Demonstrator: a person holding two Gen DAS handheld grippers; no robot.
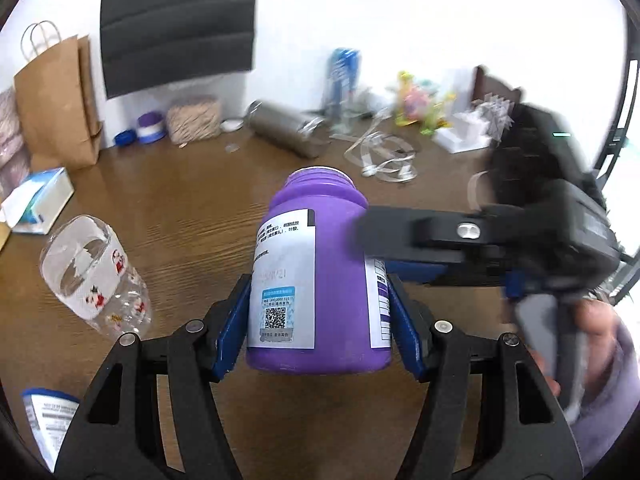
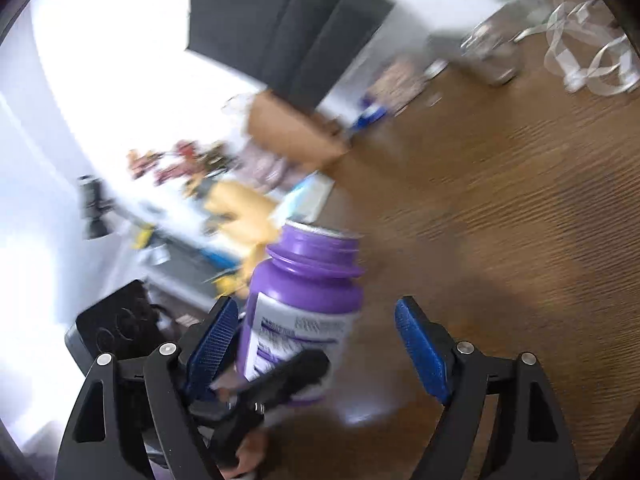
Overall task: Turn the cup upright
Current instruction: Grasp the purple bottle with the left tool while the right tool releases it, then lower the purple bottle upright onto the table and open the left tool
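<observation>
- Plainly, the left gripper (image 1: 320, 320) has its blue pads pressed on both sides of the purple bottle (image 1: 320, 276), holding it off the wooden table (image 1: 180, 216) with the open neck pointing away from the camera.
- From the right wrist view, the same purple bottle (image 2: 298, 312) sits just beside the left-hand pad, not touching the other one.
- Spread wide, the right gripper (image 2: 320, 344) grips nothing; in the left wrist view it (image 1: 500, 240) shows as a blurred black body beside the bottle's right shoulder, a hand (image 1: 596, 320) on its handle.
- Toward the table's left edge, a clear plastic cup (image 1: 94, 280) with small red figures lies tilted on its side.
- Along the far edge stand a brown paper bag (image 1: 60, 100), a grey metal cylinder (image 1: 284, 128) lying down, and loops of clear ribbon (image 1: 380, 156).
- Near the left edge rests a tissue box (image 1: 38, 200).
</observation>
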